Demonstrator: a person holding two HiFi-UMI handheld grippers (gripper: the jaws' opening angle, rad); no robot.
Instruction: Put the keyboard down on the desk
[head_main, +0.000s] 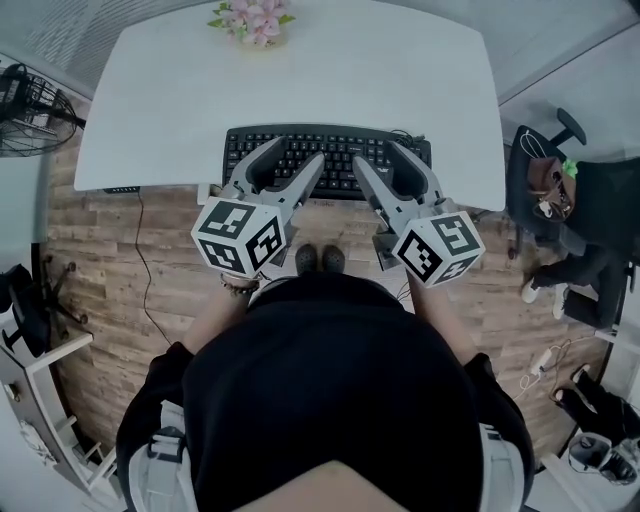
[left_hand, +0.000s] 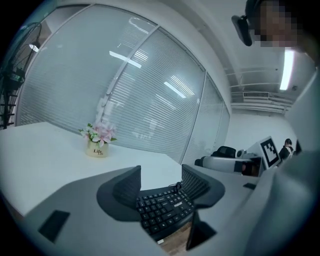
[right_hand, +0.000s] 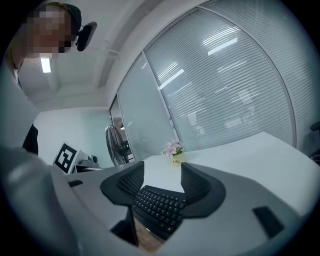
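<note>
Left hand-held gripper (head_main: 298, 150) is open, jaws spread over the left half of the keyboard (head_main: 335, 146). Its own view shows the keys (left_hand: 162, 207) low between the pads, which are not touching them. Right hand-held gripper (head_main: 375, 152) is also open, over the right half, and its pads are clear of the keys (right_hand: 160, 205) too. The keyboard lies flat on the white bench (head_main: 300, 80), along the near edge, with its front lip at or just past that edge. Wood floor (head_main: 150, 260) shows below. A flower pot (head_main: 255, 20) sits at the far edge, well apart.
</note>
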